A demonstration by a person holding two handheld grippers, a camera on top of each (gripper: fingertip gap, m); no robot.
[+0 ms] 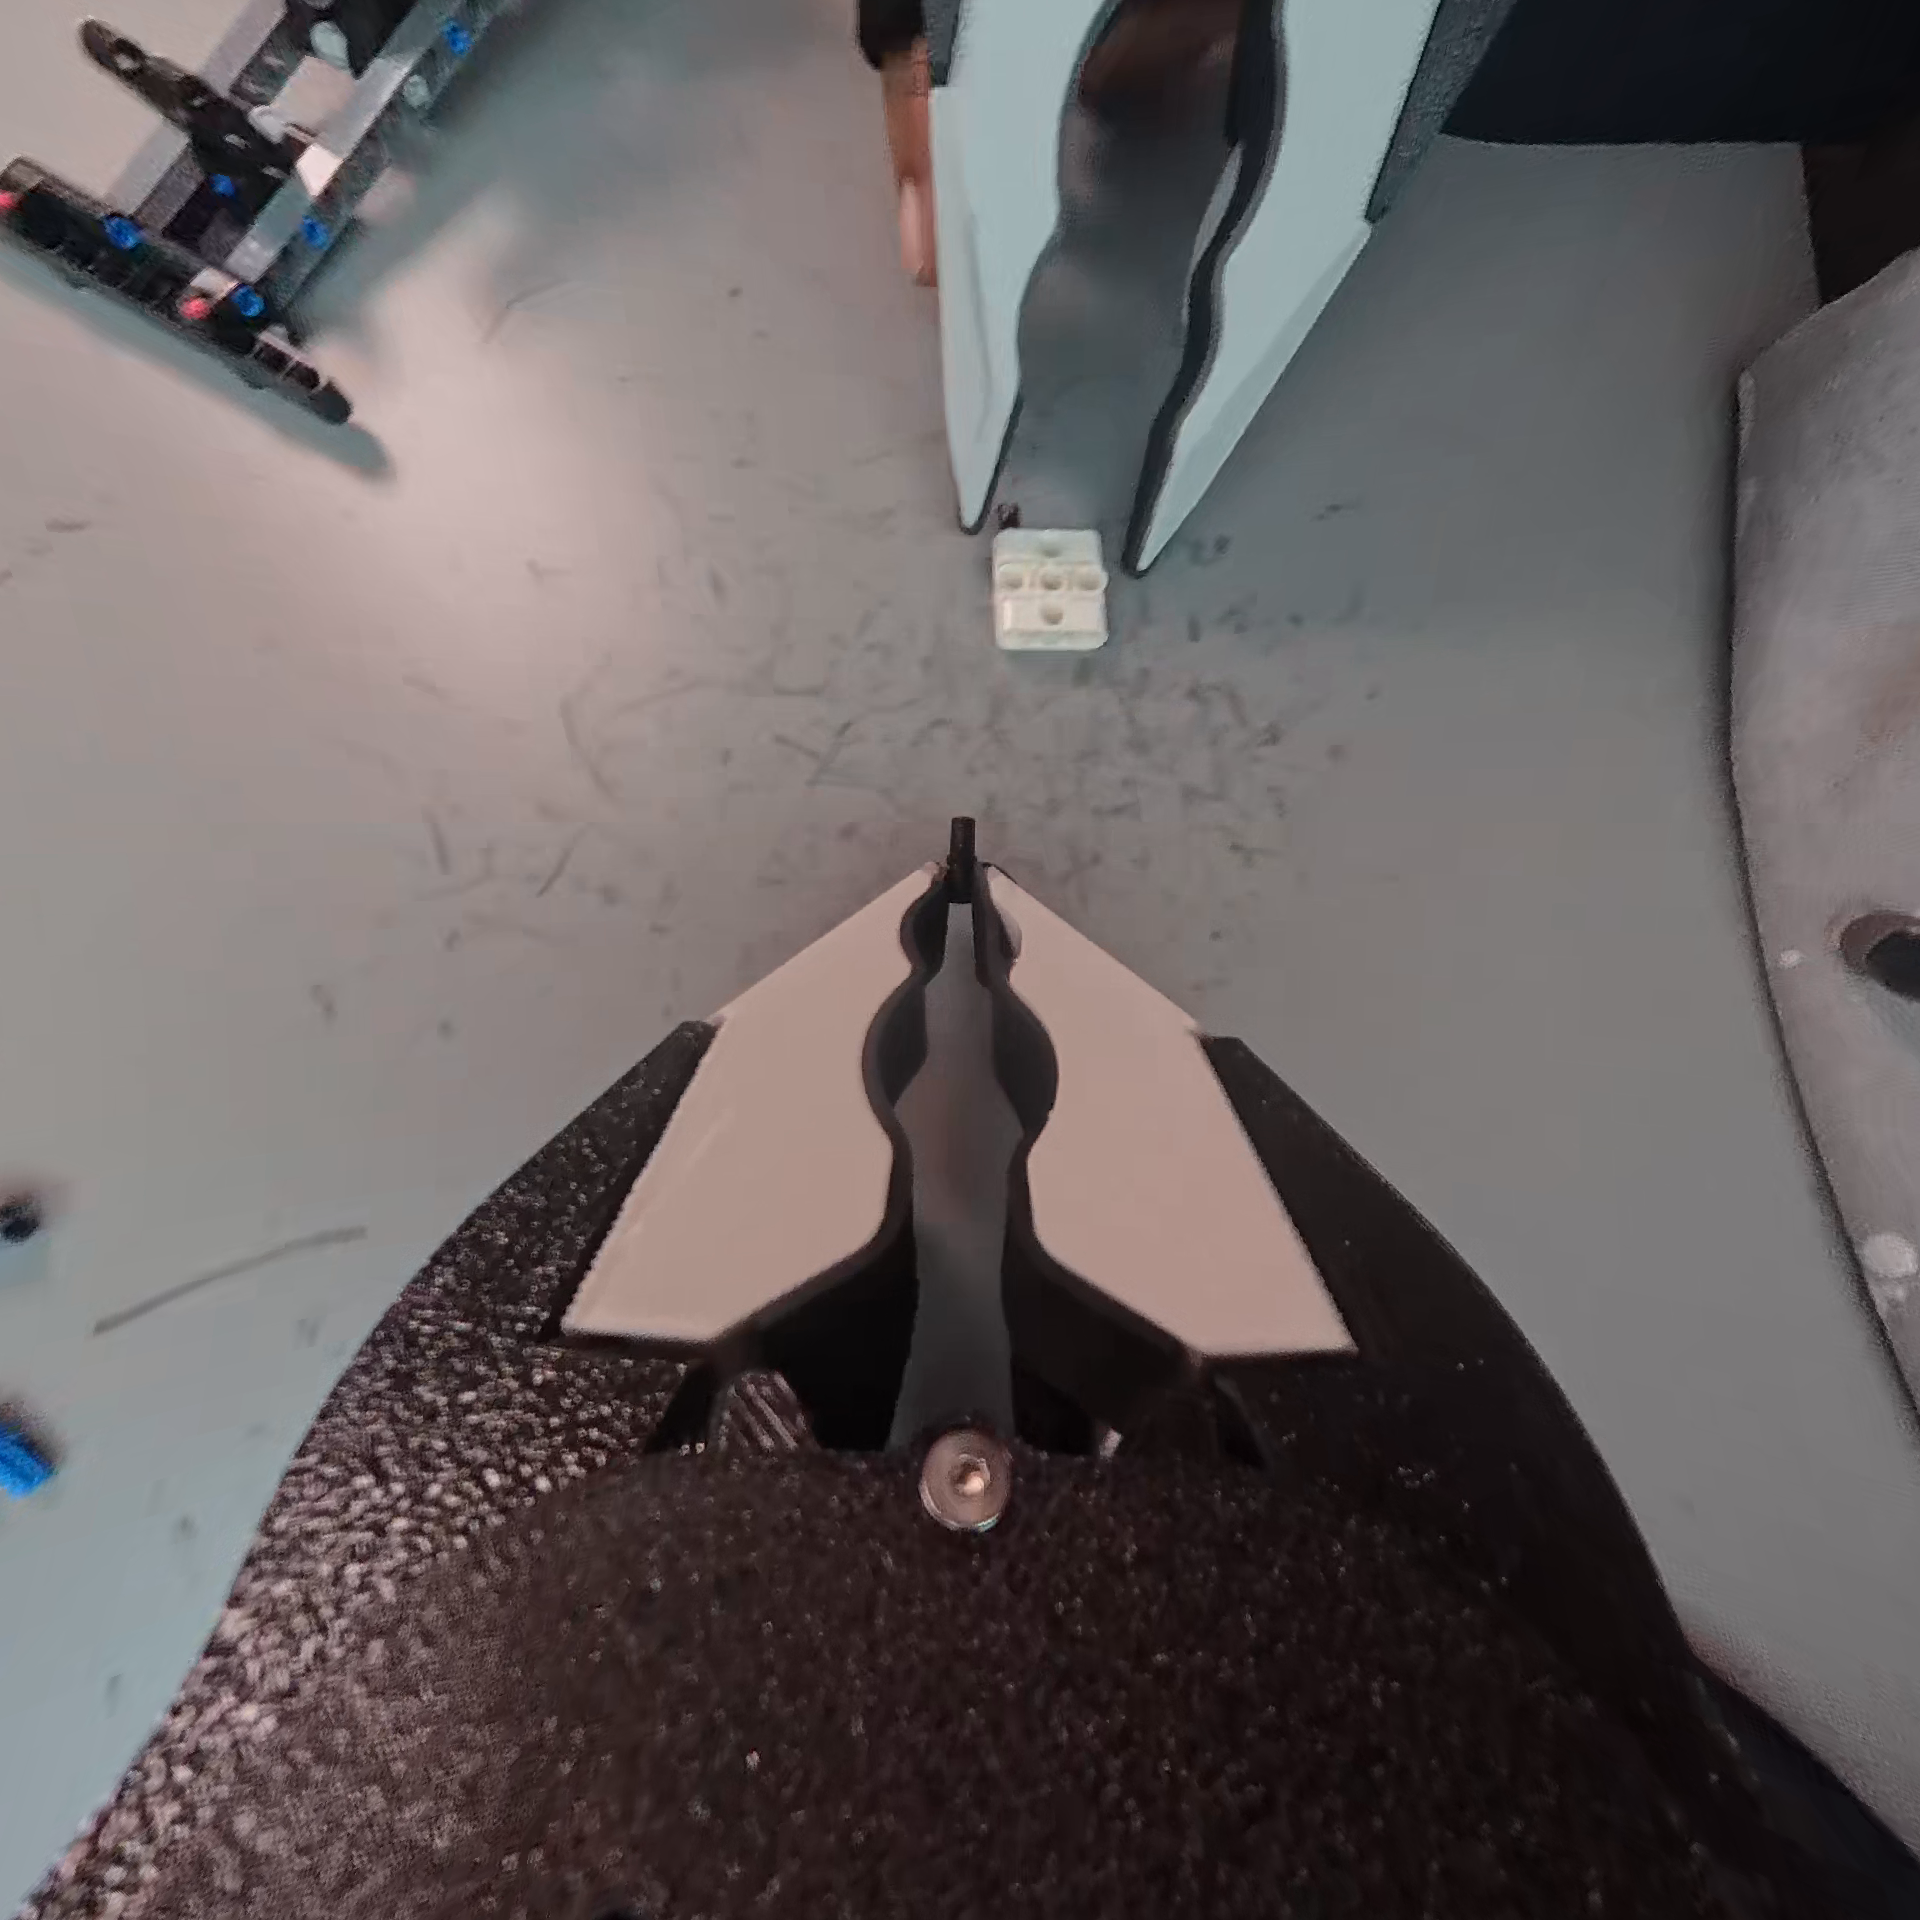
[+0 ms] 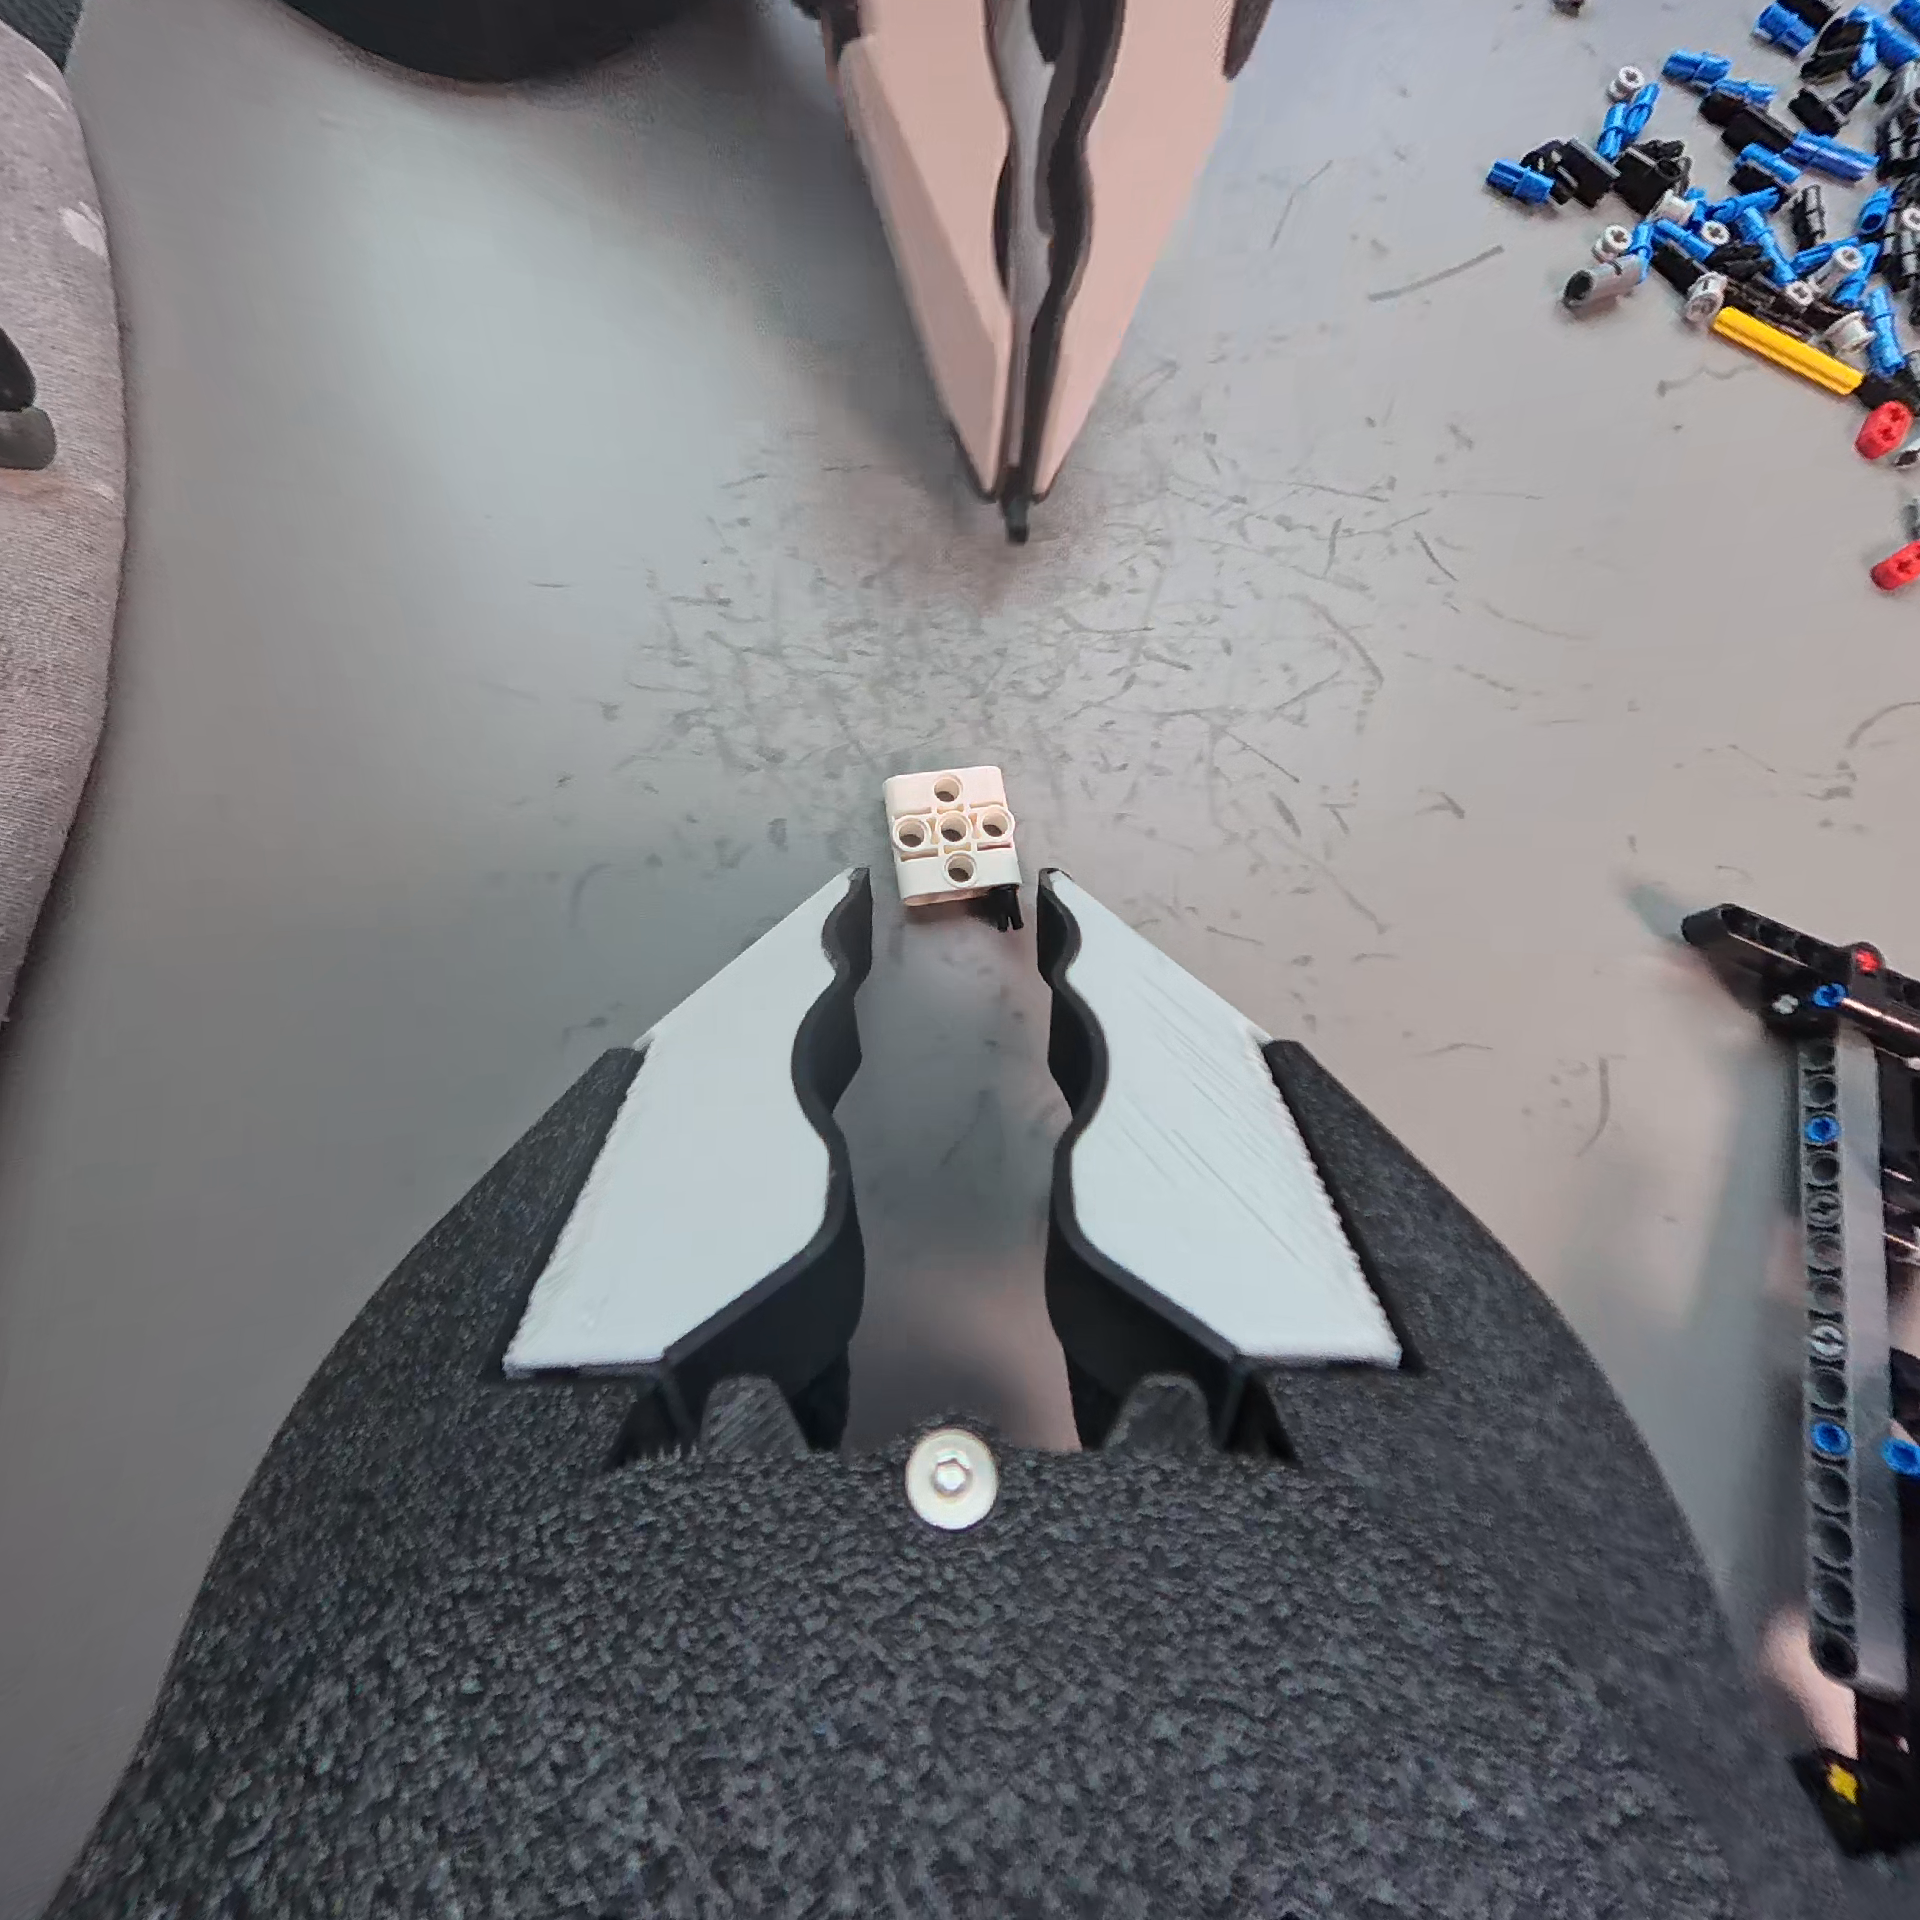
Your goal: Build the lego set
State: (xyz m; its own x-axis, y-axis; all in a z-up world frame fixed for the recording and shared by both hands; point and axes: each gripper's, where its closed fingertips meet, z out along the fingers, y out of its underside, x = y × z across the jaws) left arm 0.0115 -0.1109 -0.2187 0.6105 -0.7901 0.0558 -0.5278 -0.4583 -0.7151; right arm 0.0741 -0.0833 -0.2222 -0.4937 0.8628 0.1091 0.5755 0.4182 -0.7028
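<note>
My left gripper (image 1: pixel 964 878) is shut on a small black pin (image 1: pixel 962 844) that sticks out past its tips; it also shows in the right wrist view (image 2: pixel 1015 497) with the pin (image 2: pixel 1017 523) at its tips. My right gripper (image 2: pixel 954 894) is open, its tips just short of a white square connector block (image 2: pixel 950 834) that lies flat on the grey table (image 2: pixel 1351 727). A black pin (image 2: pixel 1006 912) sticks out of the block's near right corner. In the left wrist view the block (image 1: pixel 1047 589) lies just beyond the right gripper's (image 1: pixel 1055 540) open tips.
A pile of blue, black, grey, red and yellow loose parts (image 2: pixel 1787 197) lies at the far right. A black and grey beam assembly (image 2: pixel 1839 1299) lies at the right, also at top left of the left wrist view (image 1: pixel 197 218). A grey cushion (image 1: pixel 1839 727) borders the table. The gap from one gripper's tips to the other's is roughly 8 cm.
</note>
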